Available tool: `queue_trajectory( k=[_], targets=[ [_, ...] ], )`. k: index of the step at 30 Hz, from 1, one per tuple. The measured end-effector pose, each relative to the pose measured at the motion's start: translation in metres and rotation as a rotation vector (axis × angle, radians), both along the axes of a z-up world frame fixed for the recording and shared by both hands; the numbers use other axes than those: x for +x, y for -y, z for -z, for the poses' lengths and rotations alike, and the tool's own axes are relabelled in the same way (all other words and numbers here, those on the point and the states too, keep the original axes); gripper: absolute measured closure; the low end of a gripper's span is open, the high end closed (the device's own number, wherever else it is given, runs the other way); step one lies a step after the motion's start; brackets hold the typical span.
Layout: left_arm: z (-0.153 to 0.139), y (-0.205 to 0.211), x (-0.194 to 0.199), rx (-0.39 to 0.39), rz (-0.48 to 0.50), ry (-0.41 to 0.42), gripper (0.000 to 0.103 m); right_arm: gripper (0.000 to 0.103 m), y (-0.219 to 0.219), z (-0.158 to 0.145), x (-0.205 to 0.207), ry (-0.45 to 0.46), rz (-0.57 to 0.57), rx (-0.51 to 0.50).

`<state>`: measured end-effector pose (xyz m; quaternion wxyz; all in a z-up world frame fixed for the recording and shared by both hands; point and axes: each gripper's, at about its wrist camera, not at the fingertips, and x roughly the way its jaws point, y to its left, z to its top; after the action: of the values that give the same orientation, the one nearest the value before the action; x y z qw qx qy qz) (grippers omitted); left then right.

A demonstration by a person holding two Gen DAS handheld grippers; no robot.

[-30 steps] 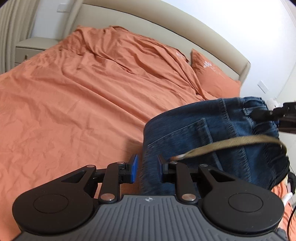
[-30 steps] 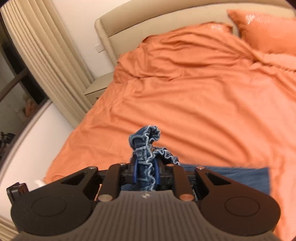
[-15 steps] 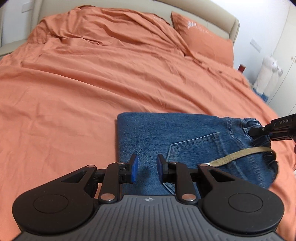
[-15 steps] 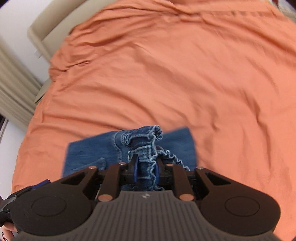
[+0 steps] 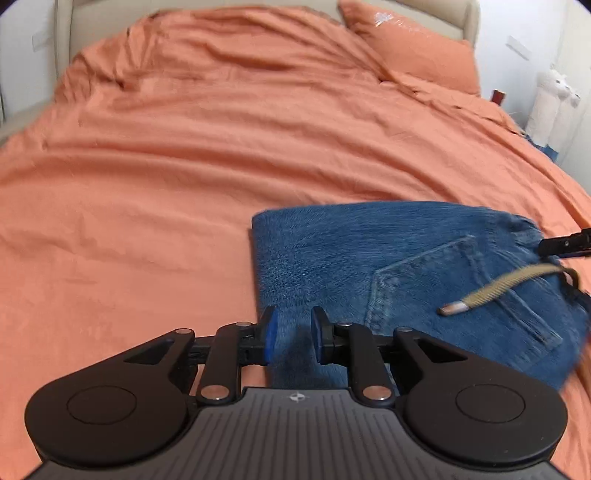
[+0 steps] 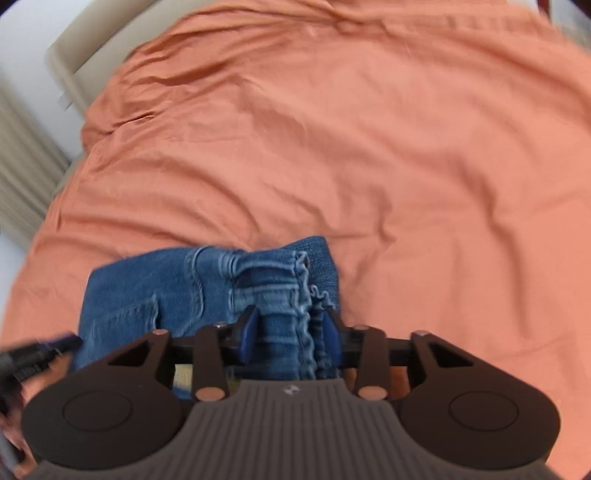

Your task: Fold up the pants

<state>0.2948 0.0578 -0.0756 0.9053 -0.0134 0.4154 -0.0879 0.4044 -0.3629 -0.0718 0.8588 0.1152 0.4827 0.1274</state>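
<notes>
The folded blue denim pants [image 5: 388, 266] lie flat on the orange bedspread [image 5: 184, 177], near the bed's near edge, with a back pocket facing up and a tan drawstring [image 5: 498, 291] lying across it. The ruffled waistband [image 6: 291, 291] sits at the end toward the right gripper [image 6: 288, 332]; its fingers have just been opening and now stand apart on either side of that bunched band, which is still between them, the pads no longer clearly pressing it. The left gripper [image 5: 293, 334] sits over the folded corner of the pants; its fingers are a narrow gap apart with denim showing in that gap, and whether they pinch it cannot be told.

The bedspread is lightly wrinkled and covers the whole bed. An orange pillow [image 5: 413, 48] lies by the beige padded headboard [image 5: 436, 7]. Pale curtains [image 6: 22, 155] hang beyond one side of the bed, and the walls are white.
</notes>
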Motion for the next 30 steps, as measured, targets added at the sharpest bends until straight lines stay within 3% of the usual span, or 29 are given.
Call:
queue_trajectory(
  k=[4,7,9,12,15,19,21,24,27,30],
  targets=[
    [-0.029,0.001,-0.046,0.013,0.050,0.036,0.077,0.069,0.015,-0.029,-0.053,0.088,-0.014,-0.020],
    [-0.041,0.004,-0.084,0.027,0.087,0.031,0.068,0.062,0.029,-0.034,-0.094,0.117,0.034,0.020],
    [-0.043,0.007,-0.111,0.054,0.108,0.035,0.056,0.057,0.034,-0.031,-0.117,0.147,0.067,0.037],
    [-0.037,0.016,-0.140,0.101,0.130,0.026,0.049,0.058,0.031,-0.024,-0.144,0.235,0.083,0.039],
    [-0.018,0.027,-0.158,0.159,0.125,0.009,0.048,0.058,0.021,-0.020,-0.155,0.315,0.050,0.008],
    [0.008,0.039,-0.162,0.165,0.098,-0.002,0.048,0.060,0.005,-0.014,-0.150,0.333,-0.017,-0.032],
    [0.015,0.044,-0.159,0.200,0.068,0.010,0.052,0.060,0.001,-0.007,-0.147,0.330,-0.028,-0.041],
    [0.012,0.041,-0.155,0.183,0.064,0.003,0.079,0.061,-0.001,0.007,-0.144,0.310,-0.044,-0.093],
    [-0.004,0.045,-0.166,0.254,0.104,0.053,0.084,0.060,0.004,0.013,-0.142,0.282,-0.050,-0.090],
    [0.001,0.044,-0.166,0.276,0.129,0.018,0.085,0.060,0.001,0.014,-0.141,0.264,-0.078,-0.122]
  ],
)
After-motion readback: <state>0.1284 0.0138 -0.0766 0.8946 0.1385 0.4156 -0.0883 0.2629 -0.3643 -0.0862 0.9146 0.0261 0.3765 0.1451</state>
